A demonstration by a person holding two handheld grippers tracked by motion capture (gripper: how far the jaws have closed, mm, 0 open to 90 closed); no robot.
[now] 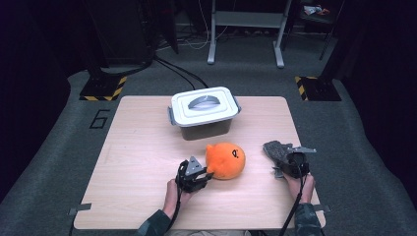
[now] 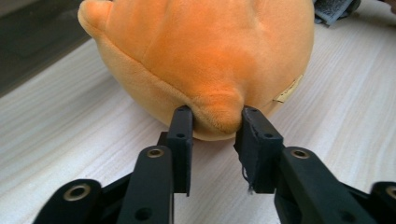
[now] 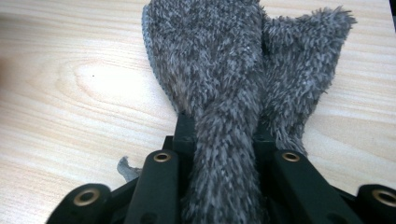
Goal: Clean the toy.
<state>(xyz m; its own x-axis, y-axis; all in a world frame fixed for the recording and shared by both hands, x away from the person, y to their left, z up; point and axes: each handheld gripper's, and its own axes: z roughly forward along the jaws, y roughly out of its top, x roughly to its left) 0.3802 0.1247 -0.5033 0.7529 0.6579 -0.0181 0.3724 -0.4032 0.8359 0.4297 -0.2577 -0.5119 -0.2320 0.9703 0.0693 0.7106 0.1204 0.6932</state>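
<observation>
An orange plush toy [image 1: 226,160] lies in the middle of the wooden table [image 1: 137,162]. My left gripper [image 1: 199,174] is at its near-left side. In the left gripper view the jaws pinch a small nub of the orange plush toy [image 2: 217,112], so my left gripper [image 2: 217,122] is shut on it. A grey fuzzy cloth [image 1: 276,150] lies at the right of the table. My right gripper [image 1: 290,162] is shut on its near end, and the grey fuzzy cloth [image 3: 224,84] runs between the jaws of my right gripper [image 3: 223,128].
A grey storage box with a white lid and handle [image 1: 204,110] stands at the back middle of the table, behind the plush. Bare tabletop lies to the left. Table legs and cables are on the floor beyond.
</observation>
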